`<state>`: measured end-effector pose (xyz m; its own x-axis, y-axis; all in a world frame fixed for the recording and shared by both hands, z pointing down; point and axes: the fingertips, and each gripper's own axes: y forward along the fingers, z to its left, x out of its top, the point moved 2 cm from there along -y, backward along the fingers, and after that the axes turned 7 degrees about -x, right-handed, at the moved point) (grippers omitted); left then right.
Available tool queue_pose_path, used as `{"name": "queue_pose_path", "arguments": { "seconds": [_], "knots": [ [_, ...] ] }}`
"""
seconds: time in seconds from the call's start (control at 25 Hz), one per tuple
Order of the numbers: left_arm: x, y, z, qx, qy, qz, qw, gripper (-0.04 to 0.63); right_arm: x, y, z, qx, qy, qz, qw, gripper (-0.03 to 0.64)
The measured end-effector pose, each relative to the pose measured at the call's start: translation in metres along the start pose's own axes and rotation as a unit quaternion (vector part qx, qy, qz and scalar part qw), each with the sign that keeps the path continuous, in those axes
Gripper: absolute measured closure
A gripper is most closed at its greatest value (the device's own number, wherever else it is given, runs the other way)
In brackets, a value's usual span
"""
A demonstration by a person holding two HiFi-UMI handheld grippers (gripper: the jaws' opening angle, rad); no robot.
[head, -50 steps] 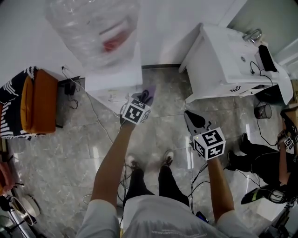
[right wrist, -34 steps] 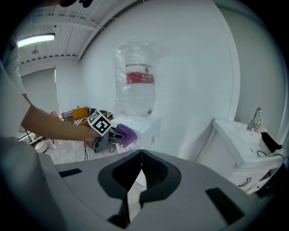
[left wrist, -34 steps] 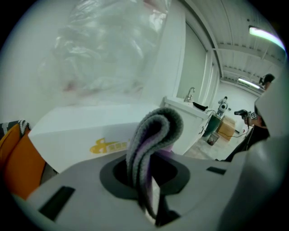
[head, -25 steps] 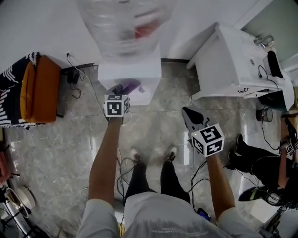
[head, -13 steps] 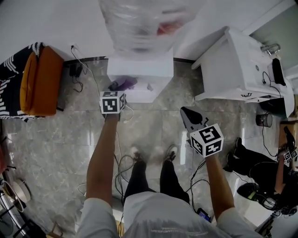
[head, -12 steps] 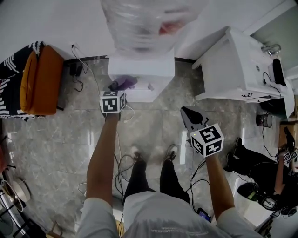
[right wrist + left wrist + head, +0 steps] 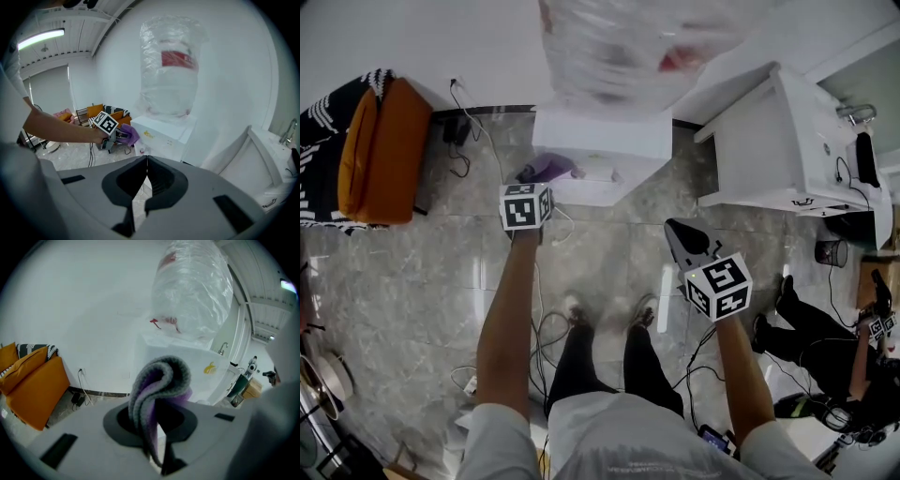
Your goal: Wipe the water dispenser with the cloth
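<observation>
Head camera looked steeply down at the water dispenser (image 7: 602,148) from in front. Camera on the left tool (image 7: 536,178) sat just before the dispenser, facing it. Camera on the right tool (image 7: 677,231) faced it from farther back. All three shared the dispenser.

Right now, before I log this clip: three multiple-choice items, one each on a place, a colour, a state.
1. Where is the cloth? A) clamped in the left gripper B) on the floor C) on the orange cushion
2. What colour is the water dispenser body? A) orange B) white C) black
3. How do the right gripper jaws stand? A) wide apart B) shut on the cloth C) together, empty
Answers: 1 A, its own view shows the pinch; 2 B, white in every view; 3 C, its view shows them meeting.
</observation>
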<state>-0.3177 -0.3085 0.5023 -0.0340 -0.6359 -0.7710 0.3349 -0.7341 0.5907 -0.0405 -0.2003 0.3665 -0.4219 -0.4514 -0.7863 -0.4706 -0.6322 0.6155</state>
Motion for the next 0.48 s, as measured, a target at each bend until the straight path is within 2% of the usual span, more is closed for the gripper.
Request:
{"name": "queue_pose_path", "arguments": {
  "seconds": [0.12, 0.28, 0.48],
  "knots": [
    [-0.007, 0.006, 0.009, 0.002, -0.013, -0.005, 0.9999, 0.535, -0.004, 0.012, 0.007, 0.003, -0.007, 0.0, 1.0, 0.603],
    [-0.026, 0.018, 0.017, 0.005, -0.007, -0.006, 0.9999, 0.535, -0.019, 0.029, 0.01, 0.001, -0.005, -0.011, 1.0, 0.603],
    [-0.052, 0.037, 0.031, 0.025, -0.009, -0.021, 0.9994, 0.535, -0.059, 0.059, 0.005, 0.012, -0.009, -0.017, 1.0, 0.603]
  ]
}}
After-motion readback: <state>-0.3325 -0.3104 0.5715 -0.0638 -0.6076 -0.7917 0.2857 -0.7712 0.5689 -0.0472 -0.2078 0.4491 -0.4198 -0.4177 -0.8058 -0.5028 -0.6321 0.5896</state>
